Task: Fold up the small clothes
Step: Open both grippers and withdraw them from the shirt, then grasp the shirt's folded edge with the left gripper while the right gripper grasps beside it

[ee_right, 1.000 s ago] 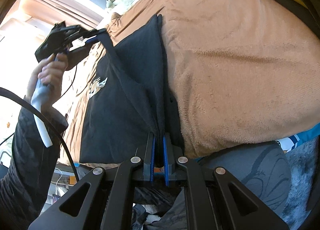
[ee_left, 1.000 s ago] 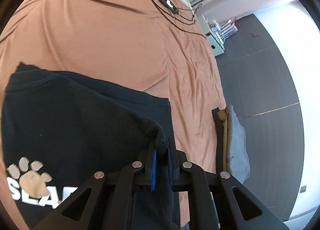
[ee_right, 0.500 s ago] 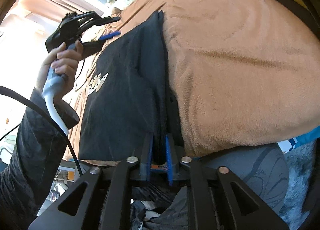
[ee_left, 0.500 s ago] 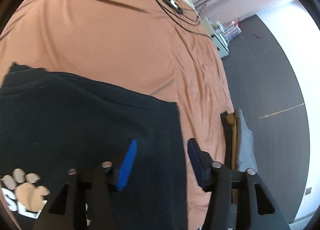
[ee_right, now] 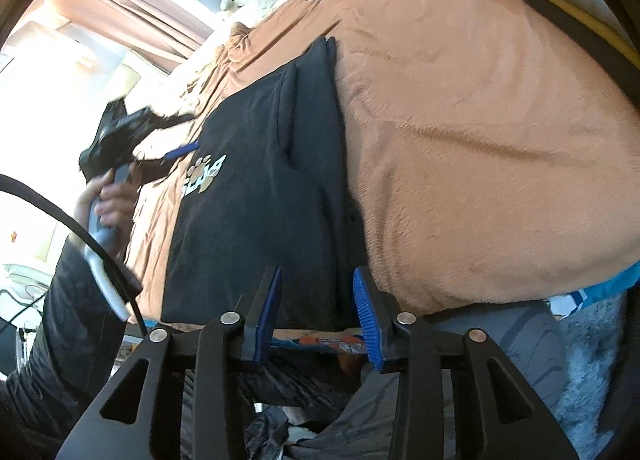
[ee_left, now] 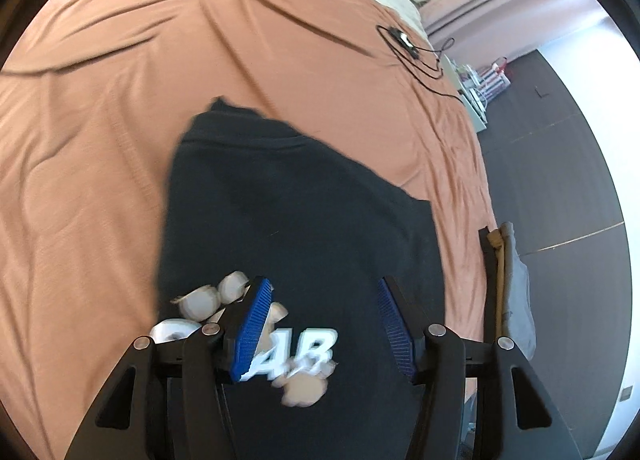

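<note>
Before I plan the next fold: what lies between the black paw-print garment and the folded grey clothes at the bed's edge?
Only bare orange bedsheet separates the black paw-print garment from the folded grey clothes, as the left wrist view shows.

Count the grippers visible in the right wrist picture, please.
2: the right gripper at the bottom over the black shirt, jaws opening; the left gripper hand-held at left.

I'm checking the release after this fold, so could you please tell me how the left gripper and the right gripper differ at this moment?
The left gripper stands wide open over the black shirt's paw print; the right gripper is narrower, its jaws opening. The left gripper hangs over the shirt's middle, the right gripper at its near edge. Neither pinches cloth; both have blue pads and black frames.
</note>
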`<state>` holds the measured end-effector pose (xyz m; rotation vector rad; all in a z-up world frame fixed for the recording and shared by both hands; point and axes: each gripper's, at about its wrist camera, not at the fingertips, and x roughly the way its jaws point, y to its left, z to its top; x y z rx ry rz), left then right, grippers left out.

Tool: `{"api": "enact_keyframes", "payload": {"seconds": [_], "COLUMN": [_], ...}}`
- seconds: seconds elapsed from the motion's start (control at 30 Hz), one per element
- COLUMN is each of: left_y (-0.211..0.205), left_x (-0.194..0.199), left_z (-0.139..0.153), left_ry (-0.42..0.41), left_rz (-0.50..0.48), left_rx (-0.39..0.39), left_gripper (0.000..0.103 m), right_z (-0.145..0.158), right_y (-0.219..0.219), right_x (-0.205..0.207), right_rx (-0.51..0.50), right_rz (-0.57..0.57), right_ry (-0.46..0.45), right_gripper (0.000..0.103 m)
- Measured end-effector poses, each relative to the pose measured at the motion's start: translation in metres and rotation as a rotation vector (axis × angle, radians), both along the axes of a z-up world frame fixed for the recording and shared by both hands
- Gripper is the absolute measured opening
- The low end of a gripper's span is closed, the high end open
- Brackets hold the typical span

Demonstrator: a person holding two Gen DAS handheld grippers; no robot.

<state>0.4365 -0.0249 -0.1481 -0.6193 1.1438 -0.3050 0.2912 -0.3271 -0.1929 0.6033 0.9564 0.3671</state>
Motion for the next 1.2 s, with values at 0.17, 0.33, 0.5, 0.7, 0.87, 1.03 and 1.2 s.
{"api": "enact_keyframes", "payload": {"seconds": [0.17,0.33,0.5,0.7,0.87,1.03,1.2], "left_y": [0.024,0.041,0.057,0.063,0.063,0.057,0.060], "left_x": [-0.029,-0.060,-0.090,-0.124,-0.146,-0.162,-0.168], "left_z": [-0.004,-0.015,-0.027,-0.046,-0.053,-0.060,-0.060], "left_ry": [0.003,0.024,0.044,0.078,0.073,0.092,0.086], "left_rz": [0.025,0.036,0.042,0.047,0.047,0.021,0.025], "left_rx": [0.015,0.011,-0.012,-0.082,-0.155,-0.184,-0.204], "left_gripper": [0.057,0.057,0.057,0.054,0.052,0.036,0.036], "right_z": [0.003,-0.002,-0.016,-0.030,-0.042,-0.045,-0.043], "right_y": [-0.003,0.001,0.002,-0.003,-0.016,-0.017,-0.013], "right_x": [0.004,0.017,0.032,0.038,0.038,0.037,0.039], "right_rx": [-0.011,-0.010,0.048,0.110,0.186,0.186,0.153], "right_rz": [-0.018,0.015,0.055,0.082,0.071,0.061,0.079], "right_ry": [-0.015,0.002,0.024,0.011,0.000,-0.018,-0.014], "right_gripper": [0.050,0.050,0.050,0.050,0.050,0.050,0.050]}}
